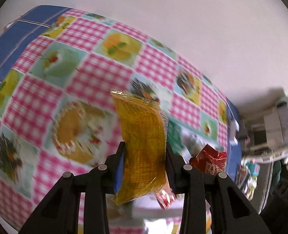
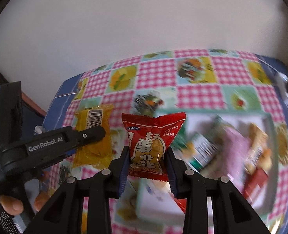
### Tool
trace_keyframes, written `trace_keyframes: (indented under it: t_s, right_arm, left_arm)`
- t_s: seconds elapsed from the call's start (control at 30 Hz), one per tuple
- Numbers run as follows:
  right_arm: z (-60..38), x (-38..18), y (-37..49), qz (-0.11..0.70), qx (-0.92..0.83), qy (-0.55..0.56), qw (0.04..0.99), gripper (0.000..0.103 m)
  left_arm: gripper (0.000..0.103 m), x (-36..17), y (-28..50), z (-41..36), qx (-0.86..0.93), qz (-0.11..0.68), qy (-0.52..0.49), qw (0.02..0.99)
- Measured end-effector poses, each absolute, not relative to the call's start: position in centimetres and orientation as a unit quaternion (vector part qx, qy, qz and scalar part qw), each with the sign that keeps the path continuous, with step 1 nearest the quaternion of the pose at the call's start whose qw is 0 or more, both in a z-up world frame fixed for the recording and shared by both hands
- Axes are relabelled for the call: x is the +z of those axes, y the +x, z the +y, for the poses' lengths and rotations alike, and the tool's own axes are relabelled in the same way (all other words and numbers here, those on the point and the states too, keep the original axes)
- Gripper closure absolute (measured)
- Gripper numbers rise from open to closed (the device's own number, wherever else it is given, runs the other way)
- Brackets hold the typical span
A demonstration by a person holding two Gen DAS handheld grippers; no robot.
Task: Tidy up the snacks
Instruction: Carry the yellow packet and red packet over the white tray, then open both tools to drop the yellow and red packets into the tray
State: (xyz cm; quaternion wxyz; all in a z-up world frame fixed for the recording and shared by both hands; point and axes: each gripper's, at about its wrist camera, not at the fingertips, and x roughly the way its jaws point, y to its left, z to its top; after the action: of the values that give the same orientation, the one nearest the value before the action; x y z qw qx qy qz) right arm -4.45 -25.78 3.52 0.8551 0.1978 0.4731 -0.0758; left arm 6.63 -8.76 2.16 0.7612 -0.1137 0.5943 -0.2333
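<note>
Clamped between blue pads closest to the lens, the yellow packet stood on end in the left gripper, held across its lower middle with its crimped top seal pointing up and away. Its film looked thin, glossy and see-through, so I judged it light, soft and slippery; the body bowed slightly under the squeeze, which suggested a crushable filling. A hold across the flat middle, as here, seemed safer than one on a slick end seal.

On the other side, the right gripper was closed on the red peanut packet, pinched at both flanks around its puffed midsection. That pillow pack seemed air-filled and light, likely to slide if the jaws loosened.

Both packets hung above the counter, which wore a pink checked cloth. Toward its right edge lay a pale tray with several blurred snacks inside, too smeared to name. Whether either packet belonged there could not be told.
</note>
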Motion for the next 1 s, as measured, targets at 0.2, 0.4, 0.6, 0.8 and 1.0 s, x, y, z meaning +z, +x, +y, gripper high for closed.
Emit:
trace_keyframes:
  t_s: [0.2,0.4,0.6,0.8,1.0]
  right_arm:
    - [-28.9,3.0,-10.4,0.476,-0.114,0.205,0.848,0.066]
    - [-31.6,0.6,-13.4,0.49,-0.141,0.226,0.83,0.066]
    - [-33.0,-1.4,-14.5,0.502,-0.153,0.251,0.814,0.064]
    - [-33.3,-1.8,-14.9,0.505,-0.158,0.258,0.808,0.064]
    - [-32.9,-2.0,-15.2,0.506,-0.159,0.261,0.807,0.039]
  left_arm:
    - [0.065,1.4,1.3,-11.7,-0.268,0.597,-0.082,0.751]
    - [0.065,0.0,-1.9,-13.8,-0.283,0.609,-0.06,0.739]
    - [0.044,-0.6,-2.8,-14.7,-0.288,0.613,-0.045,0.734]
    - [0.034,0.0,-2.8,-13.4,-0.272,0.609,-0.042,0.744]
    - [0.021,0.4,-2.6,-10.7,-0.212,0.601,-0.004,0.771]
